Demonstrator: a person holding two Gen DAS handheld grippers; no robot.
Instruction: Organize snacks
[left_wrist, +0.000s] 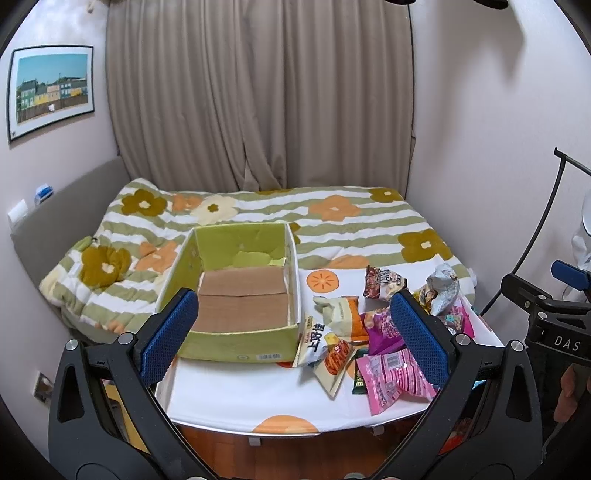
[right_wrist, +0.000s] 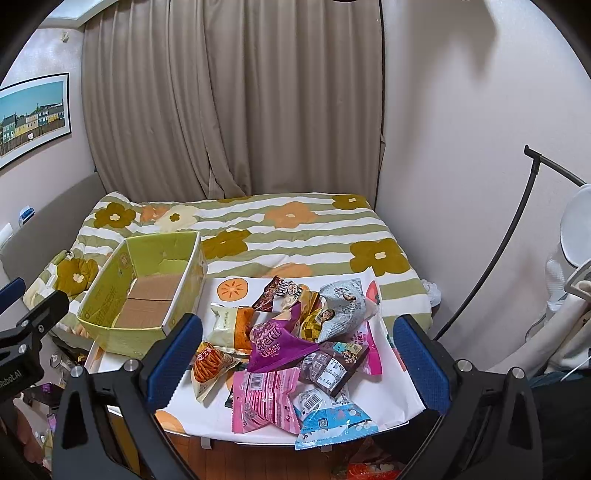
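Left wrist view: left gripper (left_wrist: 295, 334) fingers spread wide, pinching nothing, held above the near edge of the worktop (left_wrist: 258, 391); green cardboard box (left_wrist: 236, 347) sits open and empty on the worktop's left part, snack packets (left_wrist: 369, 332) heaped just to its right, a pink packet (left_wrist: 388, 380) nearest. Right wrist view: right gripper (right_wrist: 295, 363) fingers likewise spread and empty, hovering over the heap; purple packet (right_wrist: 277, 343) in the middle, silver bag (right_wrist: 343, 306) behind it, blue-and-white packet (right_wrist: 336, 424) at the near edge, flowered bed quilt (right_wrist: 295, 229) beyond.
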